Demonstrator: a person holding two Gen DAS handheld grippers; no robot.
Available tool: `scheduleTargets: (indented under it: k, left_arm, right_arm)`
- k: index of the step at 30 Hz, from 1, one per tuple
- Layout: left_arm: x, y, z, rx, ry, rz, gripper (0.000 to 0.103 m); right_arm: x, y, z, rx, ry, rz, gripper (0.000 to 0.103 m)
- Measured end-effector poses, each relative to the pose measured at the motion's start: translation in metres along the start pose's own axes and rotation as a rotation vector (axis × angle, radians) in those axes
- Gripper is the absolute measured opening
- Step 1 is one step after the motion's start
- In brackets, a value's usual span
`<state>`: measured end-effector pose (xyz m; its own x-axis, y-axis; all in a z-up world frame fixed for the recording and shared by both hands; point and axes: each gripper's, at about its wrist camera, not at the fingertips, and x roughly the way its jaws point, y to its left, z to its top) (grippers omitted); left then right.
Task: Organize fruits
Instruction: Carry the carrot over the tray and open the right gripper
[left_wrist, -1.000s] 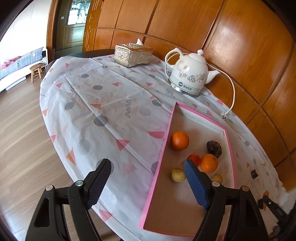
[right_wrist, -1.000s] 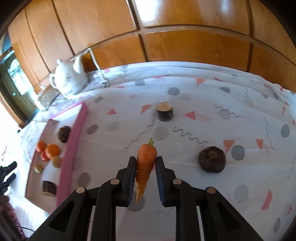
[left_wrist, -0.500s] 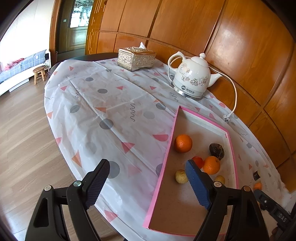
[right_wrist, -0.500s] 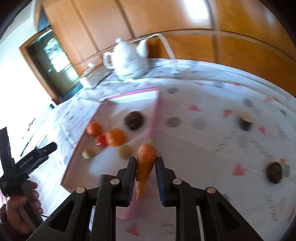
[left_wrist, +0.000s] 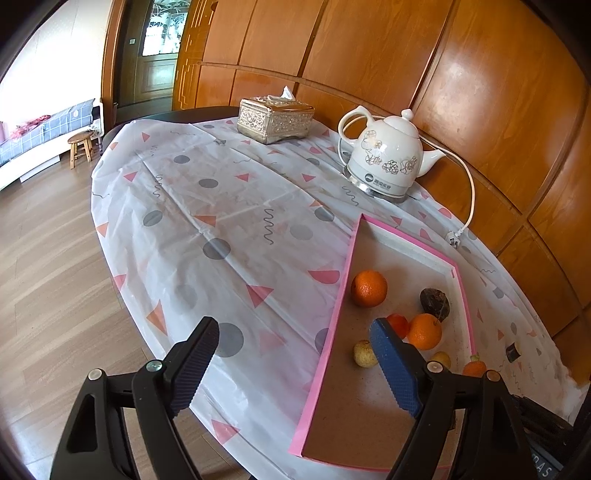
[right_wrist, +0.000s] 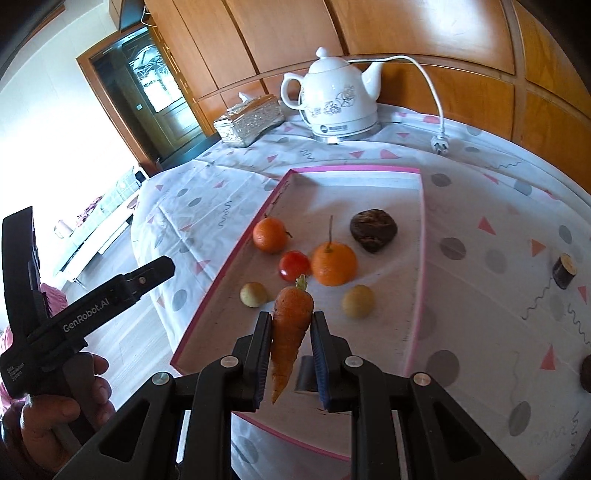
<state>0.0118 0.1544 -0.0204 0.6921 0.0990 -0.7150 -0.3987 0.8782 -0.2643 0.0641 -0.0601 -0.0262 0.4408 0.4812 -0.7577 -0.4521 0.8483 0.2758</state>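
My right claw (right_wrist: 289, 349) clamped on carrot (right_wrist: 290, 329) above pink tray (right_wrist: 416, 325), left claw (left_wrist: 295, 365) apart, empty, right view alone showing dark cylinder (right_wrist: 564, 271) on surface.

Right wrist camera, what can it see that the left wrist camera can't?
Only the right wrist view shows the whole carrot pinched between the right gripper fingers above the pink box, plus the hand holding the left gripper, and a small dark cylinder out on the cloth.

Only the left wrist view shows the wooden stool on the floor and the left gripper's open, empty fingers.

Both show the kettle, the tissue box, and the oranges in the box.
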Motion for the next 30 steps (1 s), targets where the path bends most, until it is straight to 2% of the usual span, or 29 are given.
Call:
scheduleTargets:
  k: [20, 23, 30]
  left_arm:
    - [-0.004, -0.004, 0.0, 0.011, -0.01, 0.0, 0.084]
    - [-0.005, -0.005, 0.0, 0.017, -0.009, -0.003, 0.084]
    - [-0.005, -0.01, -0.001, 0.035, -0.005, -0.014, 0.084]
  right_arm:
    - [0.005, 0.004, -0.002, 0.018, 0.0, -0.025, 0.026]
    - [0.002, 0.0, -0.006, 0.028, -0.005, -0.048, 0.03]
    - [-0.018, -0.017, -0.016, 0.054, -0.046, -0.123, 0.031]
